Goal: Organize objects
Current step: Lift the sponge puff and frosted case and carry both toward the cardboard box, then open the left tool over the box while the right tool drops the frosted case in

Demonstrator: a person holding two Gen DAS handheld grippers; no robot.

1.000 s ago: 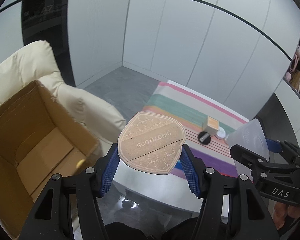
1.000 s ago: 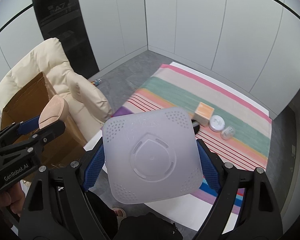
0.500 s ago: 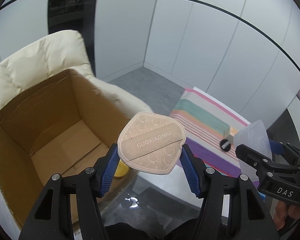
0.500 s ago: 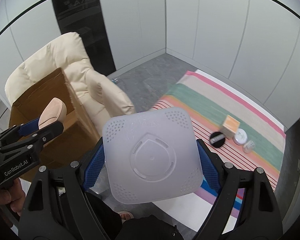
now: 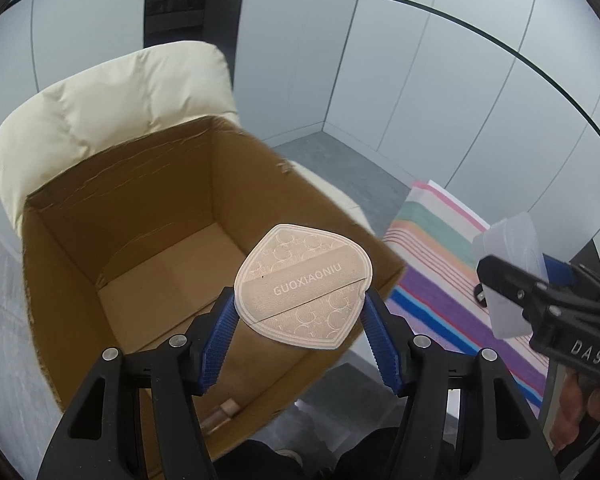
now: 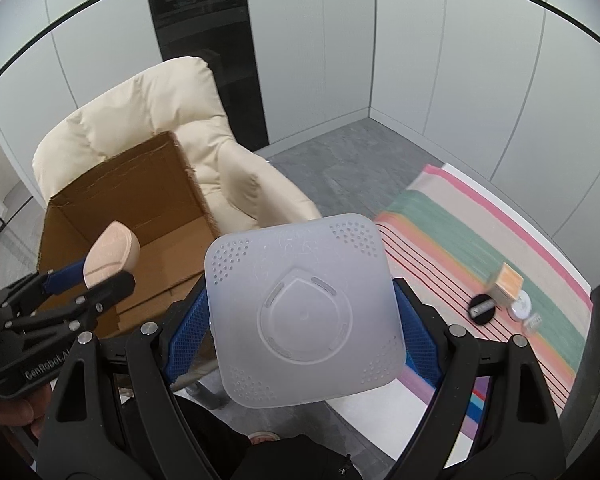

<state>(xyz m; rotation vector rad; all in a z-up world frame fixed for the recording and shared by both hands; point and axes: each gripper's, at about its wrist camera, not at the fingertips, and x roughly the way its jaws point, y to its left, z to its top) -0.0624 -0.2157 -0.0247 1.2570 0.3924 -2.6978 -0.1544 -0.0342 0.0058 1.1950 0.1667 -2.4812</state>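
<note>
My left gripper [image 5: 300,312] clamps the tan powder puff [image 5: 302,290] by its edges, above the near side of the open cardboard box [image 5: 148,240] standing on the cream armchair [image 5: 112,96]. My right gripper [image 6: 300,320] clamps the translucent square case [image 6: 302,316], held beside the box and not yet over it. Neither item is deposited. The box bottom appears almost bare; a small object lies near its front wall. Remaining on the striped cloth [image 6: 460,220]: a wooden block [image 6: 507,285], a black disc [image 6: 482,309] and two small containers. Compared with a second earlier, both grippers have swung from the cloth toward the box, which now fills the left view.
</note>
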